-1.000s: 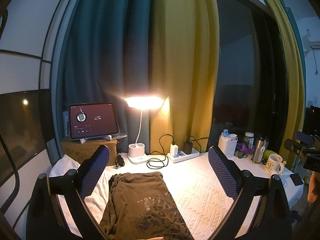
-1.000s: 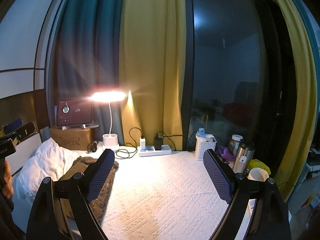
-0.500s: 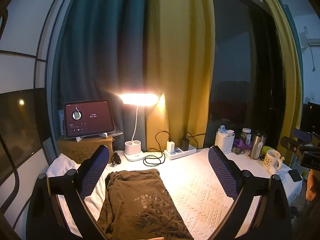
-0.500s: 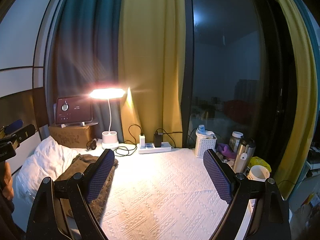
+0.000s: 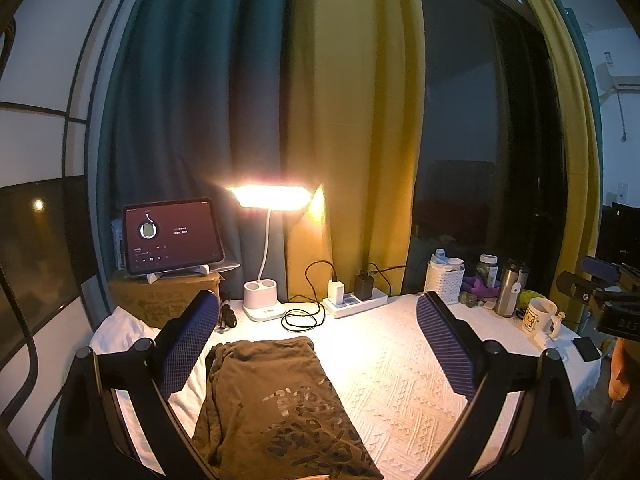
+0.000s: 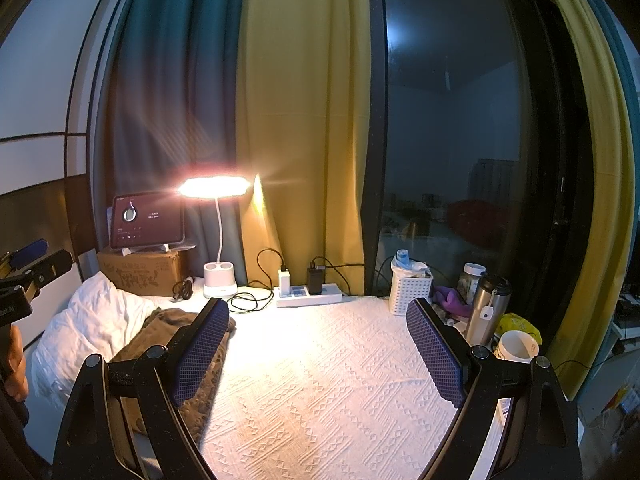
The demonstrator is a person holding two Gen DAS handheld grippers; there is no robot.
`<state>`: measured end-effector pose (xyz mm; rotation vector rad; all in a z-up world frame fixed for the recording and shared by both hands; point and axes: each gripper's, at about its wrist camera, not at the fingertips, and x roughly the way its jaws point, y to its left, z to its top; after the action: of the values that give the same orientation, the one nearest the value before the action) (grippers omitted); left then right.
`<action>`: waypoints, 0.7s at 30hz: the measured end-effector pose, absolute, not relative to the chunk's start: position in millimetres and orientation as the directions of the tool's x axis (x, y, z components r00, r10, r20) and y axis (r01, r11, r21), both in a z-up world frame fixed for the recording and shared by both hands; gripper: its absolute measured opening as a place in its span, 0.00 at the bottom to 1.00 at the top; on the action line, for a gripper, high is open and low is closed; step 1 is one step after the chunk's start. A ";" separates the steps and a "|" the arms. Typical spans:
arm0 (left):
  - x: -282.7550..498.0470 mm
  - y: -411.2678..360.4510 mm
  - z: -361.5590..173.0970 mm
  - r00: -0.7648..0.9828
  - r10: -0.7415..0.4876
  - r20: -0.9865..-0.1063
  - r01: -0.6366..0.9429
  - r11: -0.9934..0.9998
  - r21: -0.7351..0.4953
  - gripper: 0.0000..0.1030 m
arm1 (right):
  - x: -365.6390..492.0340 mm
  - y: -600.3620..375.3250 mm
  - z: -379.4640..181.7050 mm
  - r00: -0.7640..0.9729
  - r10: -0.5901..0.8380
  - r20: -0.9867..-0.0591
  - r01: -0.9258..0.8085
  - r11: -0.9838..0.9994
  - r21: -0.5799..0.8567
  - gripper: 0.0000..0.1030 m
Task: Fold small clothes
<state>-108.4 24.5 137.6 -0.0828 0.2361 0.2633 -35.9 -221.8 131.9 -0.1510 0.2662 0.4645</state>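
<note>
A white textured cloth (image 6: 340,380) covers the table and fills the space under and ahead of both claws. On it lies a brown shirt (image 5: 276,408), folded into a long strip with a pale print on top; it sits below the left claw (image 5: 318,338), between its fingers and nearer the left one, and reaches to the bottom edge of that view. From the right claw (image 6: 318,342) the same shirt shows low on the left, partly behind the left finger. Both claws are spread wide with nothing between their blue pads, and neither touches the shirt. Left of the shirt is a bunched white pillow or sheet (image 6: 88,328). Behind it, past the left finger, a cardboard box (image 5: 160,298) carries a lit tablet (image 5: 172,236) on a stand. Straight ahead of the left claw a lit desk lamp (image 5: 270,200) stands beside a white power strip (image 5: 354,304) with chargers and a looped black cable. Ahead and right of the right claw are a white basket (image 6: 410,290), a steel flask (image 6: 486,310) and a white mug (image 6: 516,346).
</note>
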 end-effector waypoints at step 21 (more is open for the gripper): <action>-107.0 25.3 136.9 0.938 0.244 -0.246 -0.264 0.963 -0.052 0.96 | -35.9 -220.2 126.6 0.857 0.419 -0.299 -0.461 0.883 -0.084 0.89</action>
<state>-107.0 25.3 136.9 -0.0851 0.2403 0.2596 -35.9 -220.2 126.6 -0.1548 0.2783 0.4645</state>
